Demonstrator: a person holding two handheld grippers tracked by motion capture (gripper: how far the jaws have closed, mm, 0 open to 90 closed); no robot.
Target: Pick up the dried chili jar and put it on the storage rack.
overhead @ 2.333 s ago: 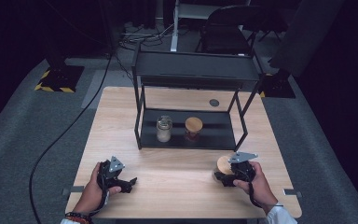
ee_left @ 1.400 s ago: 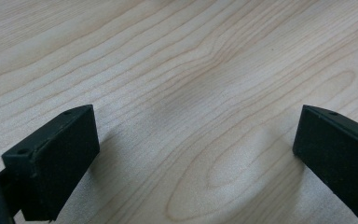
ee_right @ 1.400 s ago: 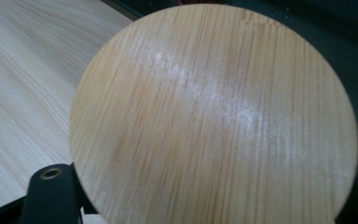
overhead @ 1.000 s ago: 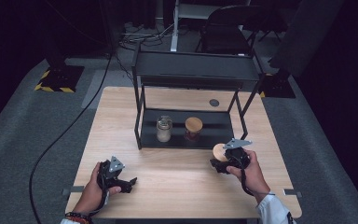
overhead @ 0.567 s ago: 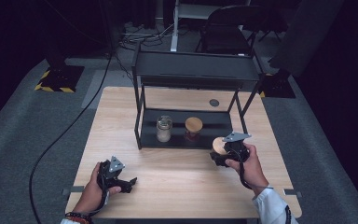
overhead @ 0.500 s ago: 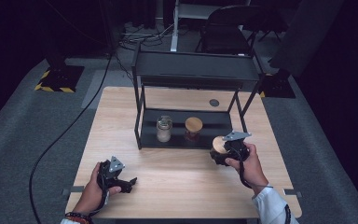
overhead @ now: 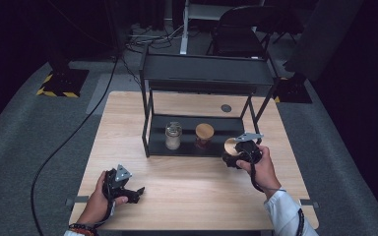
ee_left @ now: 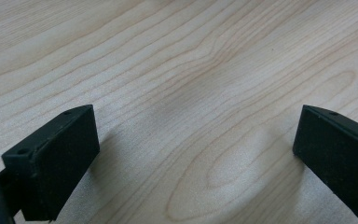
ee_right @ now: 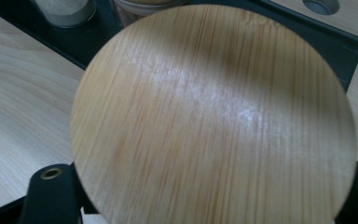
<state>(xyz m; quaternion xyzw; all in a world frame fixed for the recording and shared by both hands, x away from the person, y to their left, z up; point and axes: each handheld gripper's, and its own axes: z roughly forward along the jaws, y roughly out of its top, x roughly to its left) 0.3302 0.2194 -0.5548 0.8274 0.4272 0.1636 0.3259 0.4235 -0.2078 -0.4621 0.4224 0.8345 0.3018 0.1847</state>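
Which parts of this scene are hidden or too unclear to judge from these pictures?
- Jar body below the wooden lid: right gripper view, hidden by the lid itself.
- Right hand-held gripper pads: high view, too small; right gripper view, covered by the lid.
- Contents of the two shelf jars: high view, too small; right gripper view, cut off by the top edge.
- Left hand-held gripper body: left gripper view, cut off by the bottom edge.

Three jars [overhead: 173,135], two tongs [overhead: 139,189]
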